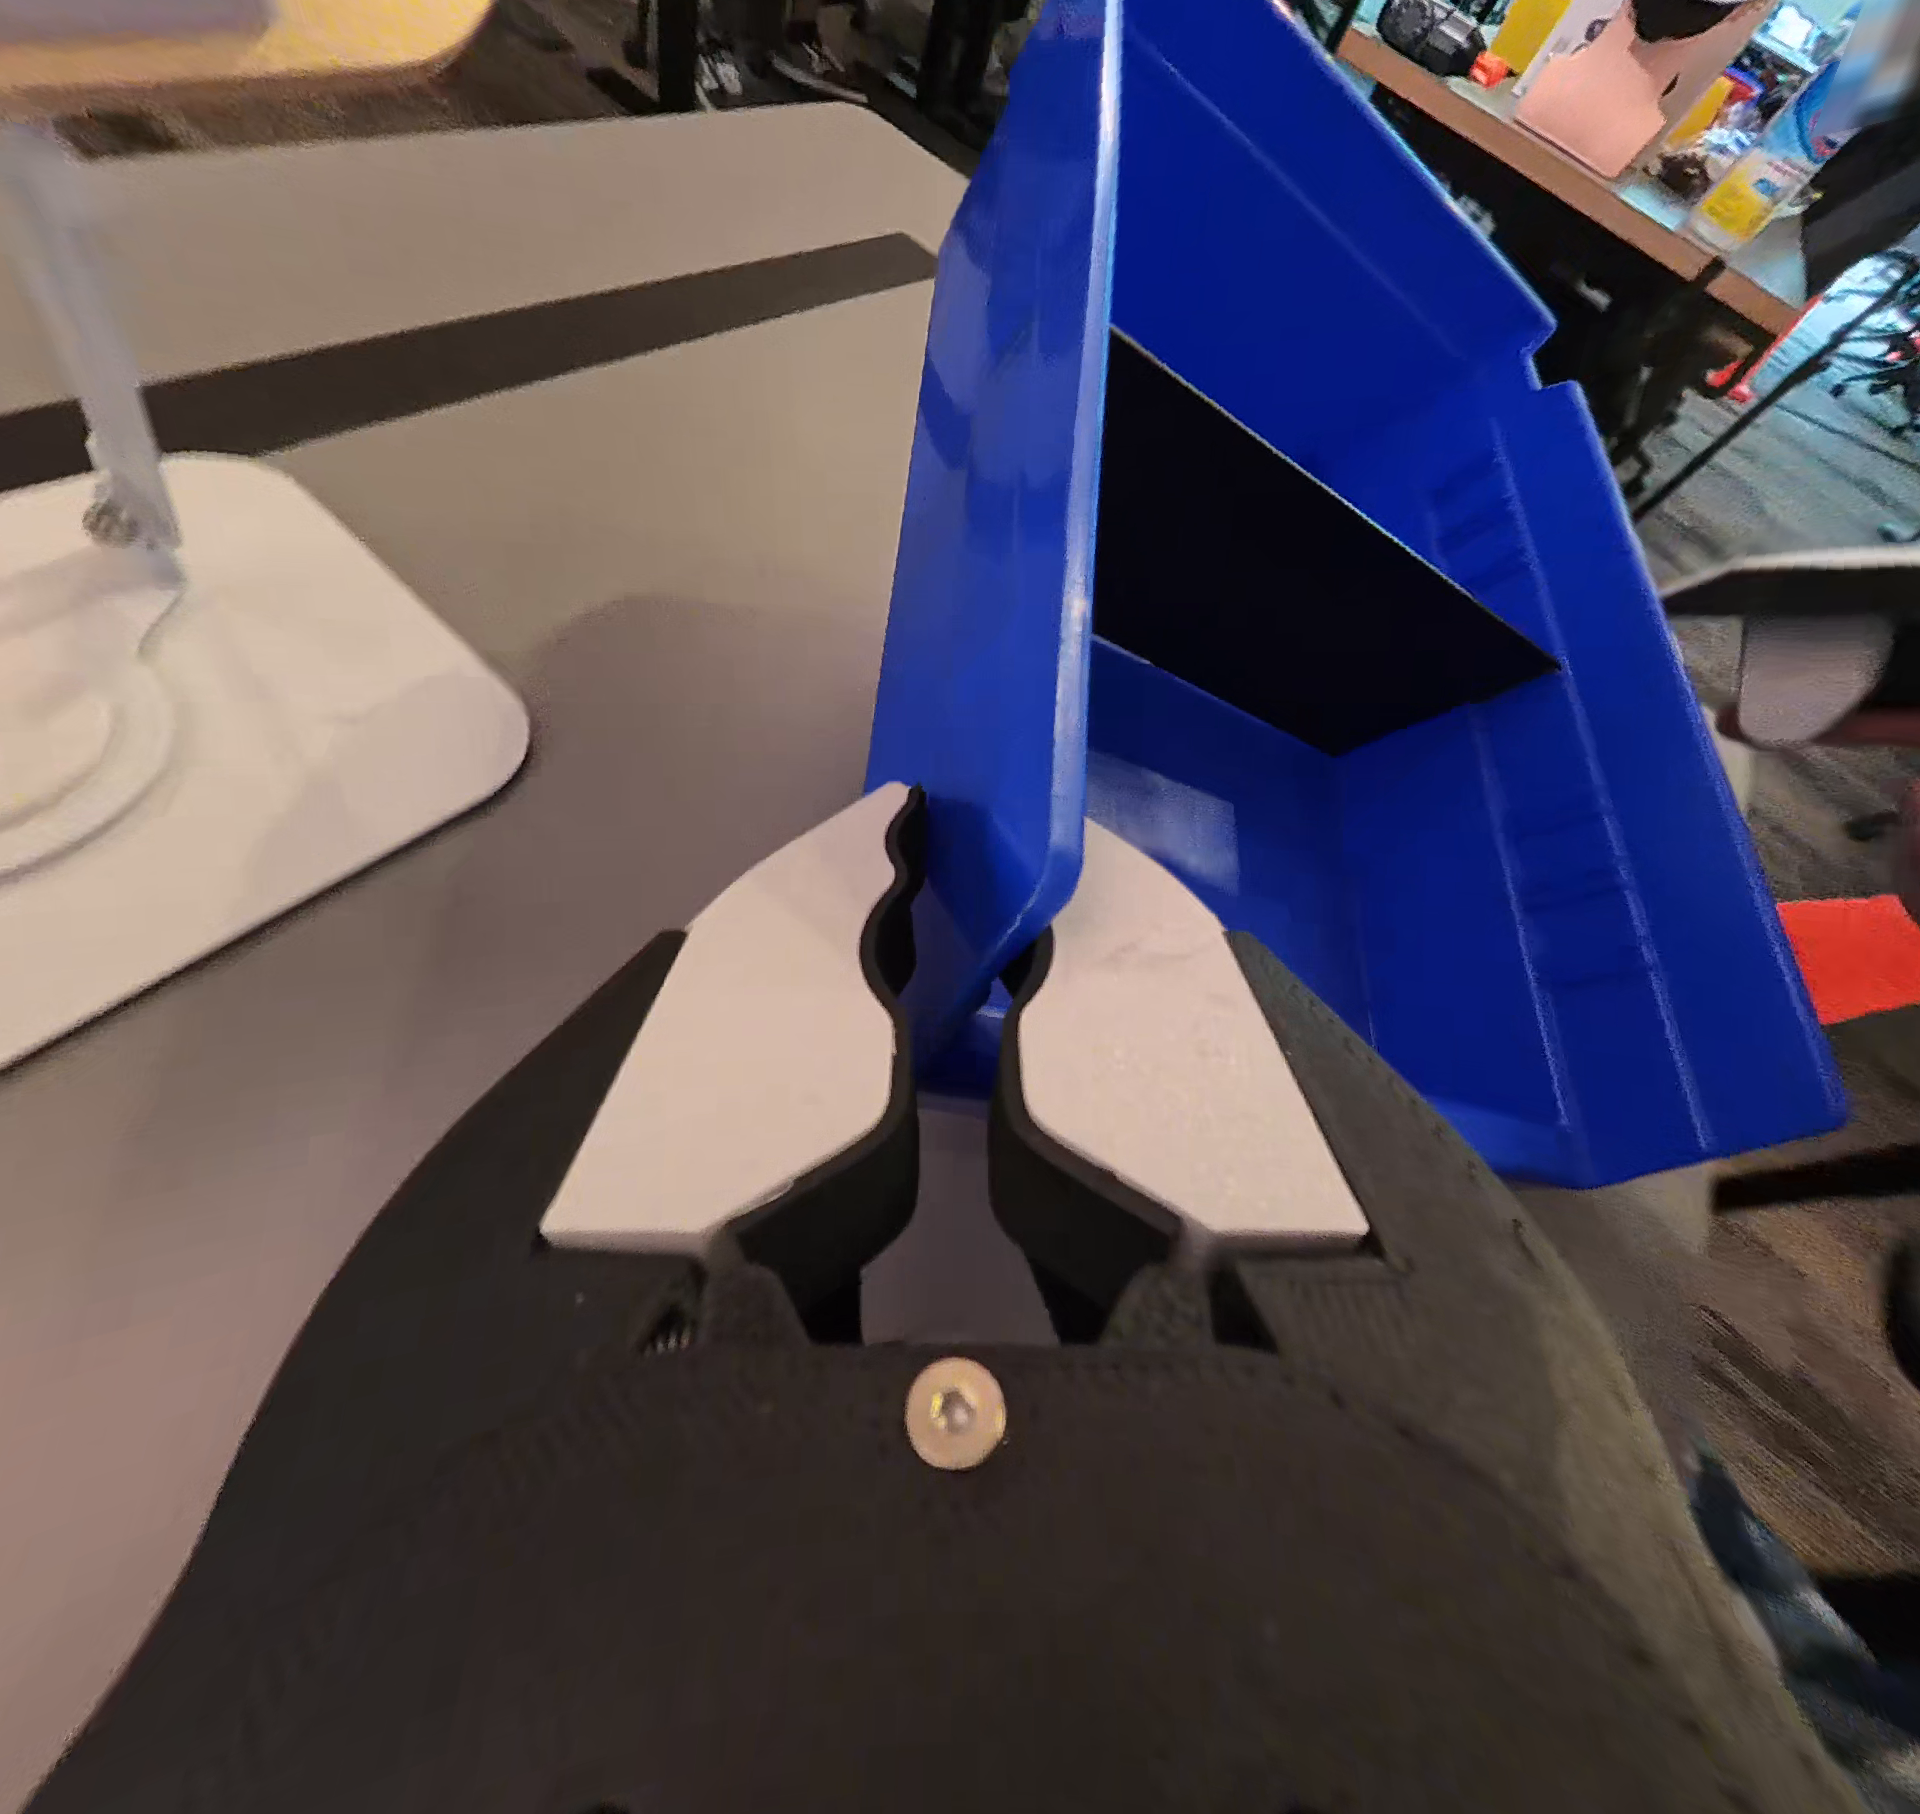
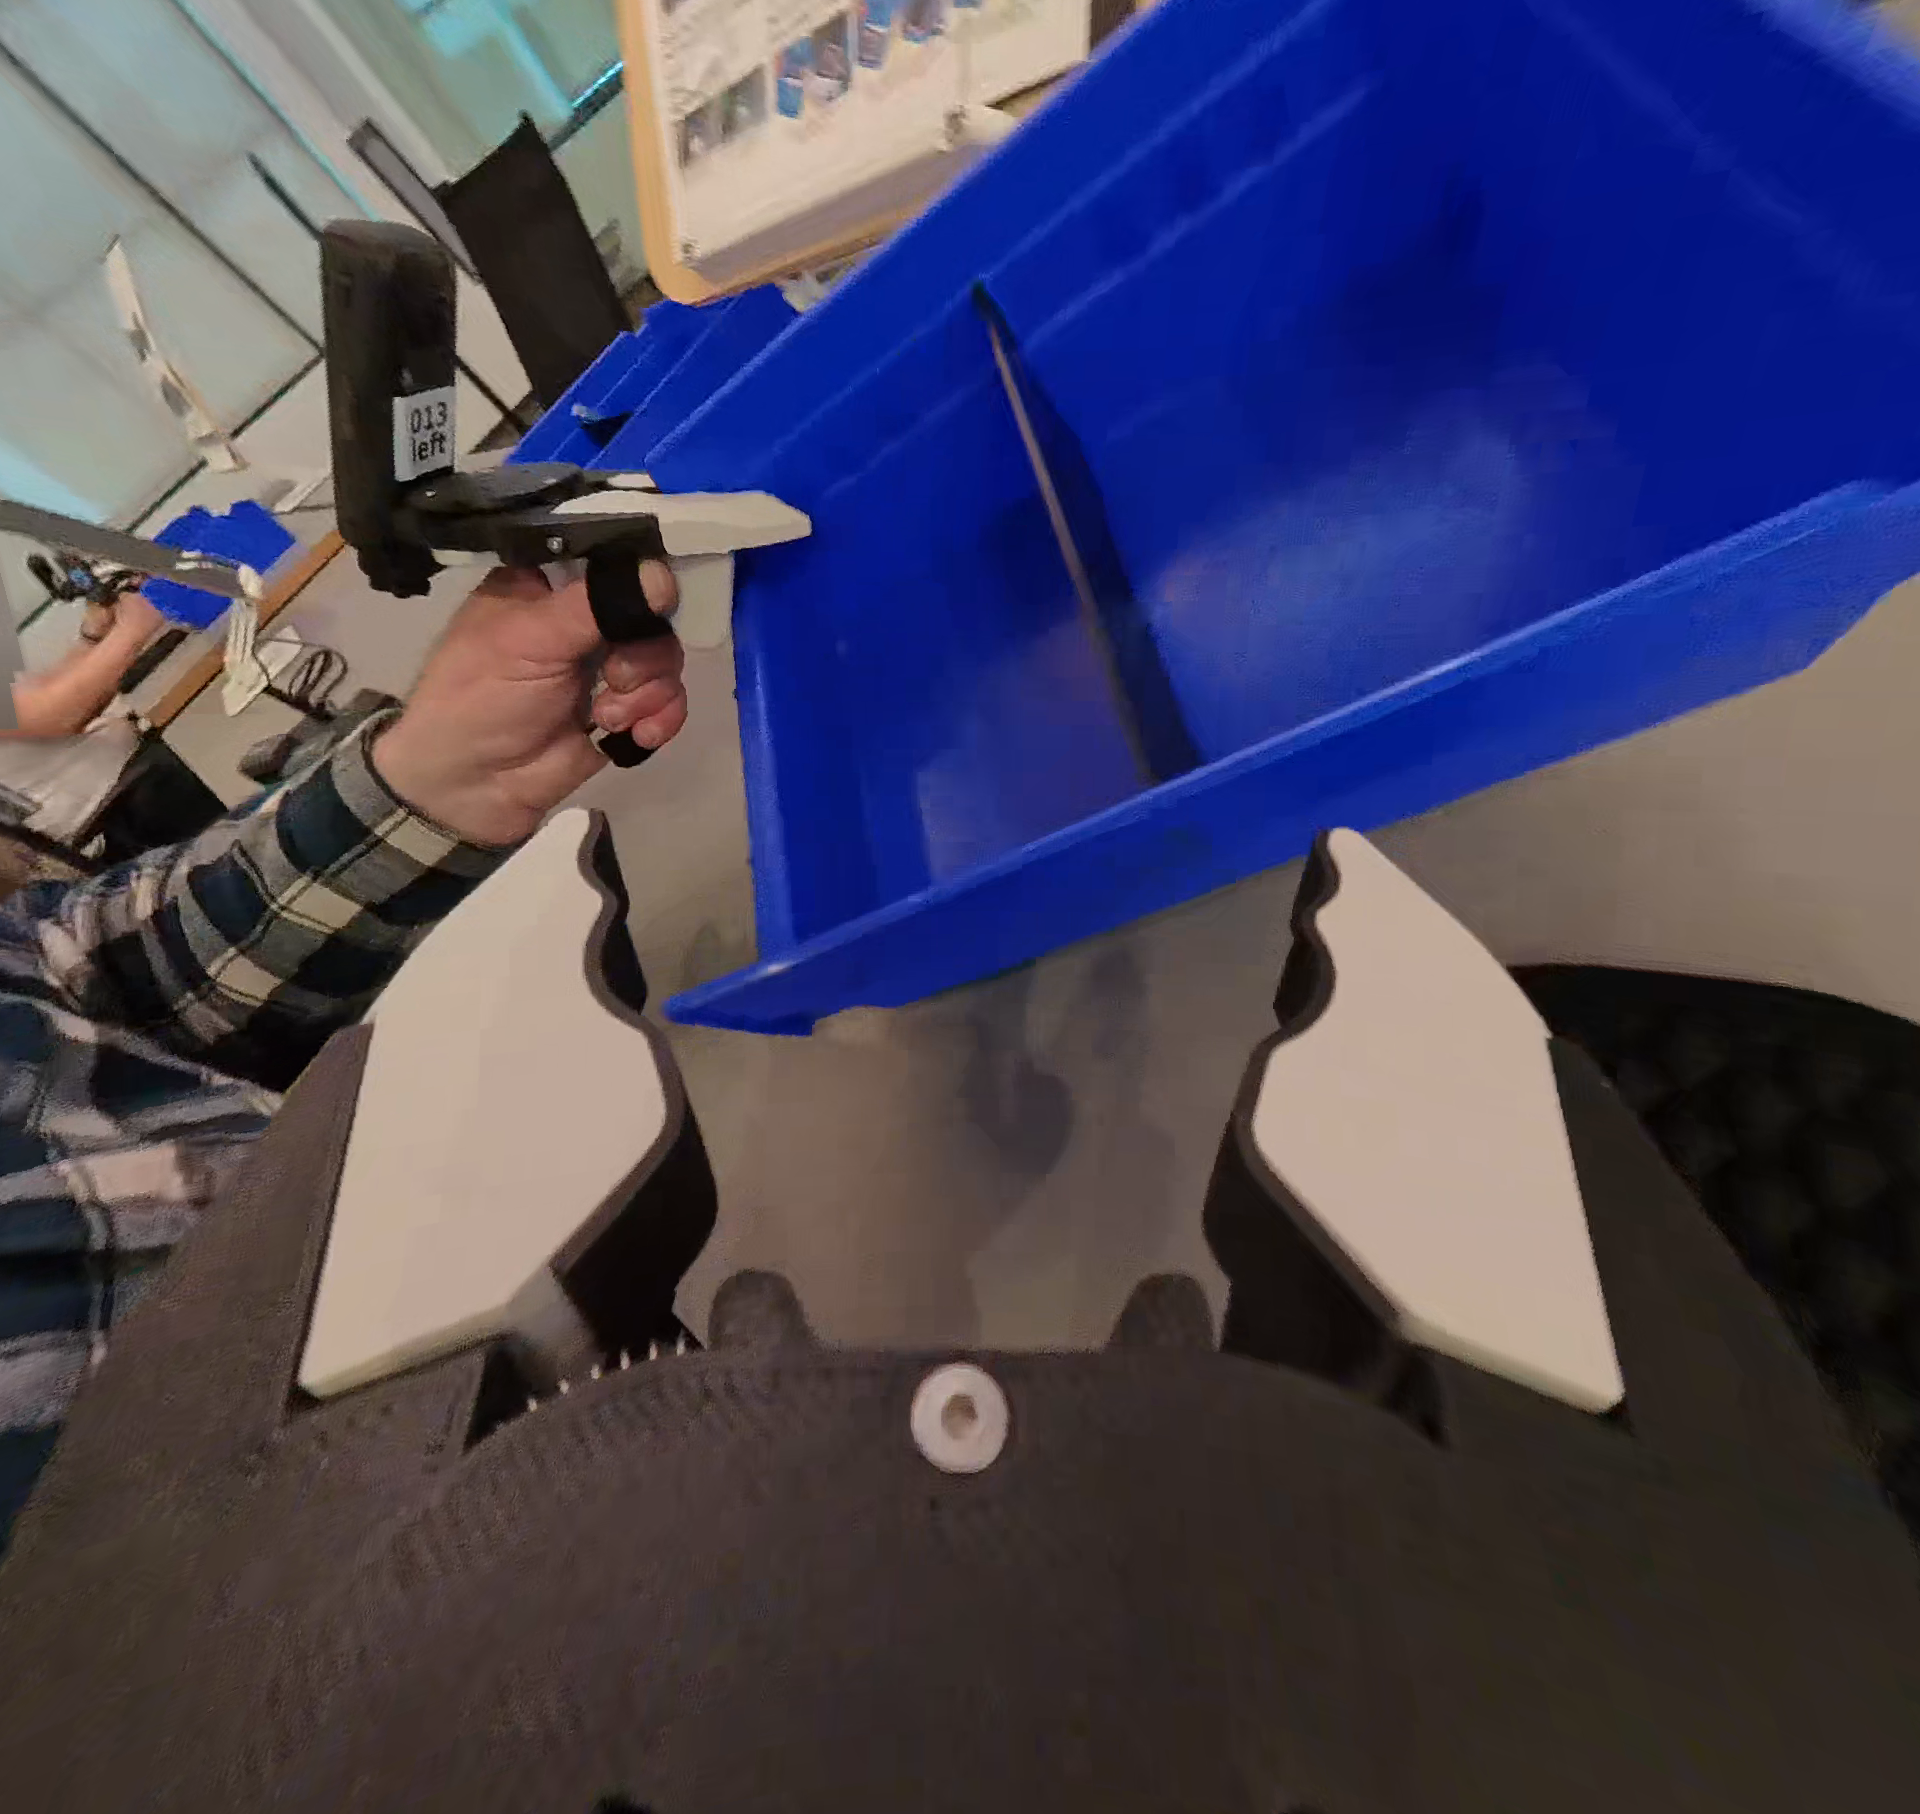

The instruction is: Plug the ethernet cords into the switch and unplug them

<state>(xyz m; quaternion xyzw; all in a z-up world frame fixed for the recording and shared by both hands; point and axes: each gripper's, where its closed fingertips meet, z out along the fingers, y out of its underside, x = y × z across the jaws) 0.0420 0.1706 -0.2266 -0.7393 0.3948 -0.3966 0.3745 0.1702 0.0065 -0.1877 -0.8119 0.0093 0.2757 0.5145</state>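
No ethernet cord or switch shows in either view. My left gripper is shut on the side wall of a blue plastic bin and holds it tilted above the table. The bin has a dark divider and looks empty. In the right wrist view the left gripper clamps the corner of the bin's rim, and a person's hand holds its handle. My right gripper is wide open and empty, just below the bin's near rim, touching nothing.
A white stand with a flat base sits on the grey table to the left. More blue bins and a framed poster board stand behind. A plaid sleeve is at the left. Some 25 cm of space lies between my two pairs of fingers.
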